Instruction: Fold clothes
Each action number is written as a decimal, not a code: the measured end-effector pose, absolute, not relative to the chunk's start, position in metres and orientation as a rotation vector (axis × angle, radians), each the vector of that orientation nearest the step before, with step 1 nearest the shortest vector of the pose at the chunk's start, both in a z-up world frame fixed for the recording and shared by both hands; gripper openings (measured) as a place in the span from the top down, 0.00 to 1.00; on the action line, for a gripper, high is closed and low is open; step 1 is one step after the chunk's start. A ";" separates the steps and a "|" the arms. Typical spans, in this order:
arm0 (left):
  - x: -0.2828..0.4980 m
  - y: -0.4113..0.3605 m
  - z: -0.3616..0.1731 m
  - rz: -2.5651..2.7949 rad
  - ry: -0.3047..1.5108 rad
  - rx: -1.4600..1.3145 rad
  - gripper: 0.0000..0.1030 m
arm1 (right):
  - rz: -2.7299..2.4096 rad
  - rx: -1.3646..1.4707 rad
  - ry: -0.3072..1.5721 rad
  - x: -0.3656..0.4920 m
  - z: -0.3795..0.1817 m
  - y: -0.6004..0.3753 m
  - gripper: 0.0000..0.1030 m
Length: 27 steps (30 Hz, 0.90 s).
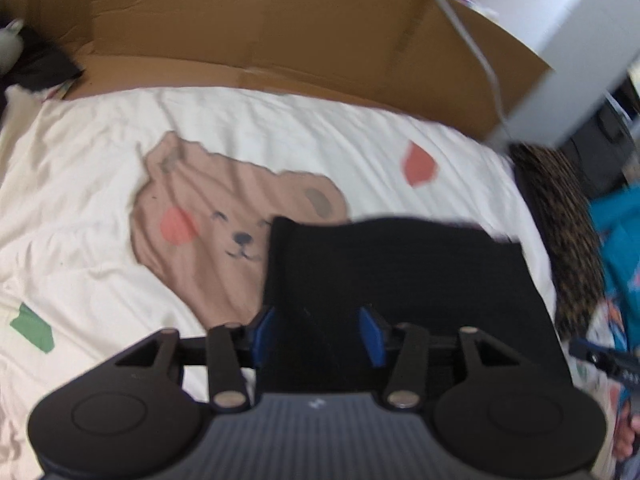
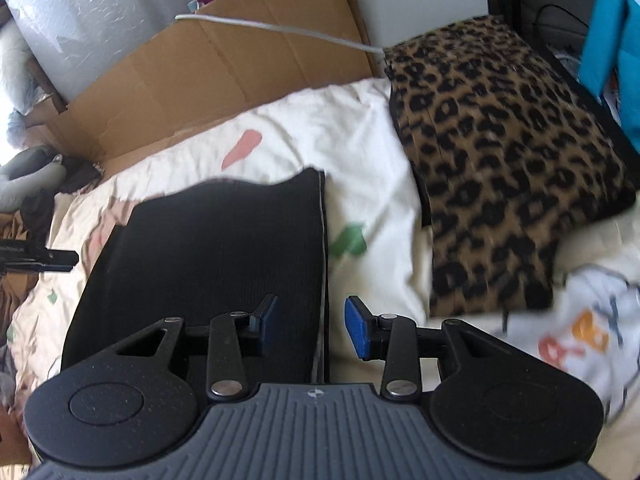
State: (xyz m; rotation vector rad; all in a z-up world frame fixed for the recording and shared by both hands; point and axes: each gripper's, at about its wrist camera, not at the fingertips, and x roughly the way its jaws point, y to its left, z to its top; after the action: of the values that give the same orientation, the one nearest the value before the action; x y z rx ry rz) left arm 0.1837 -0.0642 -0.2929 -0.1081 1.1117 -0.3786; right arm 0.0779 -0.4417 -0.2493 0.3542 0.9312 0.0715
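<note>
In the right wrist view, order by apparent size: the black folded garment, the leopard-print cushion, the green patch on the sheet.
1. Leopard-print cushion and black folded garment: similar; the garment is nearer, so unsure.
2. Green patch: clearly smallest.

Open cream bedsheet point(image 1: 100, 184) lies to the left and far side of the folded black garment point(image 1: 400, 276), bare cloth with only printed shapes, giving free passage there up to the cardboard sheet point(image 1: 280, 32) that walls off the far edge. To the right, a narrow strip of bare sheet separates the black garment from the leopard-print cushion point(image 2: 500, 152), which blocks the far right, with a white printed cloth point(image 2: 580, 332) lying near right just beside it. A grey cable point(image 2: 280, 30) runs across the cardboard, and dark clutter point(image 2: 36, 192) crowds the far left corner.
</note>
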 end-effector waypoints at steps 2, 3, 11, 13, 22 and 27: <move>0.172 -0.071 -0.289 -0.413 1.117 -0.077 0.52 | 0.084 0.359 0.944 0.067 -0.251 -0.440 0.58; 0.168 -0.074 -0.289 -0.415 1.126 -0.071 0.53 | 0.092 0.361 0.948 0.062 -0.252 -0.440 0.58; 0.136 -0.082 -0.294 -0.372 1.178 -0.092 0.54 | 0.121 0.416 0.963 0.040 -0.273 -0.441 0.50; 0.128 -0.083 -0.295 -0.358 1.189 -0.102 0.54 | 0.117 0.438 0.951 0.037 -0.277 -0.442 0.50; 0.094 -0.083 -0.305 -0.272 1.217 -0.157 0.54 | -0.001 0.532 0.966 0.041 -0.298 -0.456 0.54; 0.077 -0.083 -0.305 -0.228 1.219 -0.175 0.54 | -0.040 0.516 0.977 0.039 -0.285 -0.455 0.55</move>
State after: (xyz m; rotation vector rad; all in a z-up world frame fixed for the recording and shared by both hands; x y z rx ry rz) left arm 0.0769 -0.0834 -0.3053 -0.1754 1.2189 -0.2281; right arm 0.0394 -0.4555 -0.2853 0.5158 0.9766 -0.0396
